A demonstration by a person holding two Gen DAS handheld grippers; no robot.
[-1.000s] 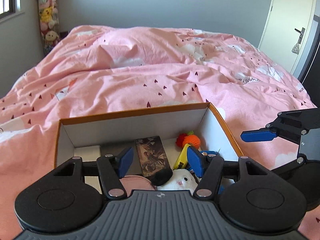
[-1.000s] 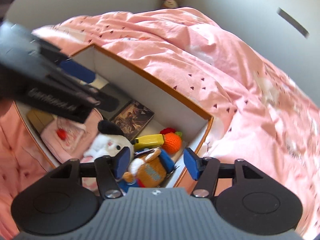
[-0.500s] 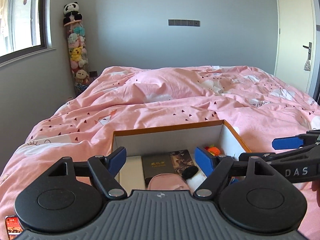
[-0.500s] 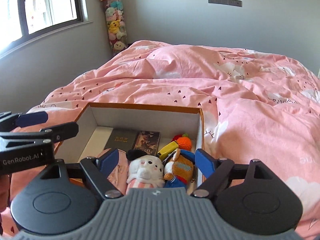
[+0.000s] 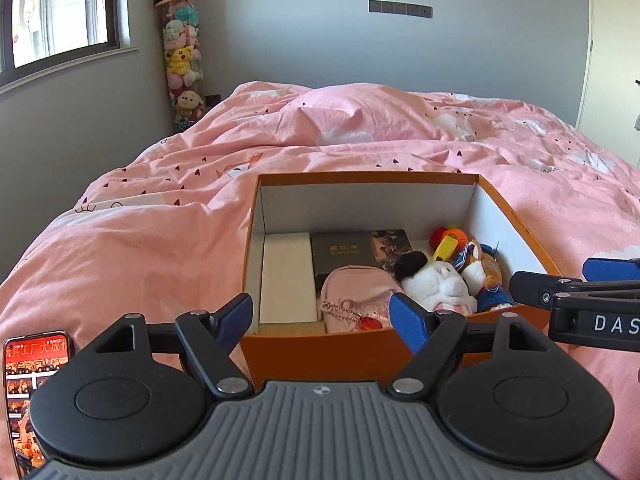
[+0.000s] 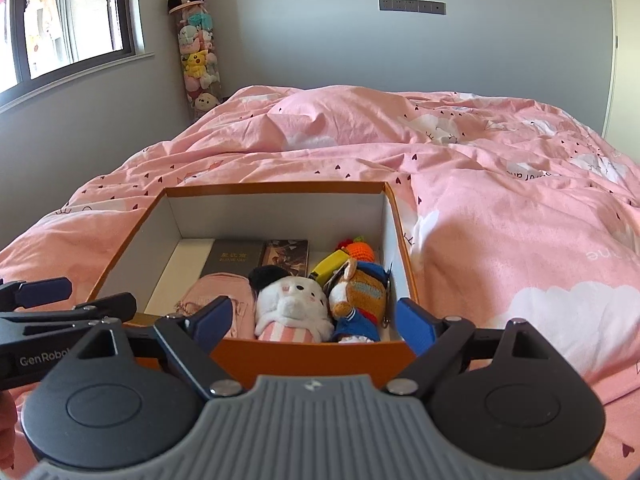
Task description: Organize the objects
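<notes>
An orange box (image 5: 360, 350) (image 6: 304, 354) with white inner walls sits on the pink bed. Inside lie a white block (image 5: 286, 276), a dark book (image 5: 340, 254) (image 6: 232, 260), a pink pouch (image 5: 352, 296) (image 6: 216, 296), a white plush (image 5: 436, 284) (image 6: 292, 300), a brown plush in blue (image 5: 486, 276) (image 6: 360, 296), a yellow item (image 6: 330, 264) and an orange crochet toy (image 5: 456, 236) (image 6: 360, 250). My left gripper (image 5: 322, 318) is open and empty, just in front of the box's near wall. My right gripper (image 6: 310, 322) is open and empty, at the same wall.
A phone (image 5: 24, 372) with a lit screen lies on the bed at the left. The pink duvet (image 6: 500, 208) spreads behind and right of the box. A tube of plush toys (image 5: 180, 52) stands in the far corner by the window.
Both grippers have pulled back and levelled out from above the box, so the whole box and the room show. Both stay open and empty.
</notes>
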